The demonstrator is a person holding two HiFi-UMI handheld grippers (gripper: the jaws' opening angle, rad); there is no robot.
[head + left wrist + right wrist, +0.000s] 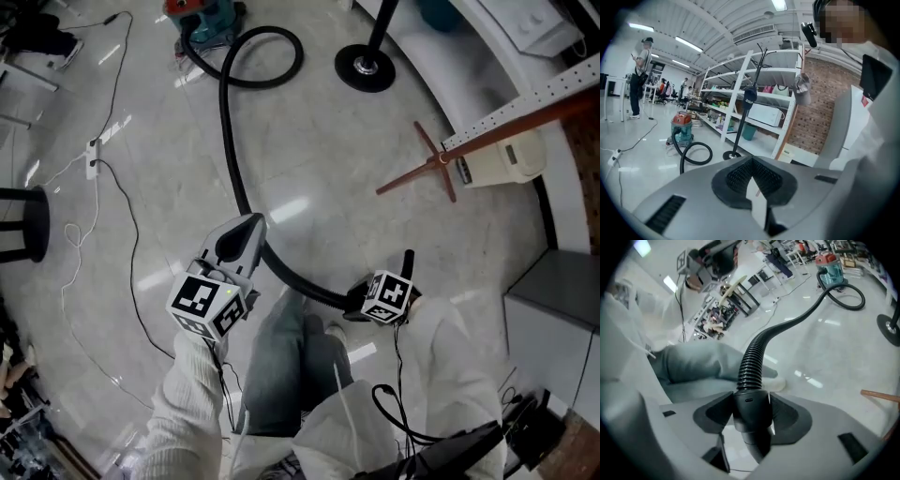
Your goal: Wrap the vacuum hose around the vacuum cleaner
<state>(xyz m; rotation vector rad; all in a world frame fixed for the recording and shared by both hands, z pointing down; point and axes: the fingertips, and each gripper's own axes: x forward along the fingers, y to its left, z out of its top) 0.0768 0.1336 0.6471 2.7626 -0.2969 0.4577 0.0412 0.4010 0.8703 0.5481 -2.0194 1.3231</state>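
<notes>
Right gripper view: the right tool [751, 411] is clamped on the smooth black cuff [750, 404] at the free end of the hose [752, 359], one jaw on each side of it. From there the ribbed hose runs away over the pale floor [811, 348] to the vacuum cleaner [830, 267], which stands well apart.

In the head view the hose [232, 155] makes a long curve from the right tool [361, 304] up to a single loop beside the vacuum cleaner [202, 17], near a round stand base [366, 67]. None of it lies around the machine's body yet.

The left tool [752, 180] has its jaws together with nothing between them. In the head view the left tool [248, 225] sits above the hose, and contact cannot be judged.

The step in hand looks like the very start: the free end is taken, and the wrapping is not yet begun. The next move calls for carrying that end over to the machine and leading the hose round its body. The empty tool could open and gather slack, and a thin cable [131, 239] on the floor wants avoiding.
</notes>
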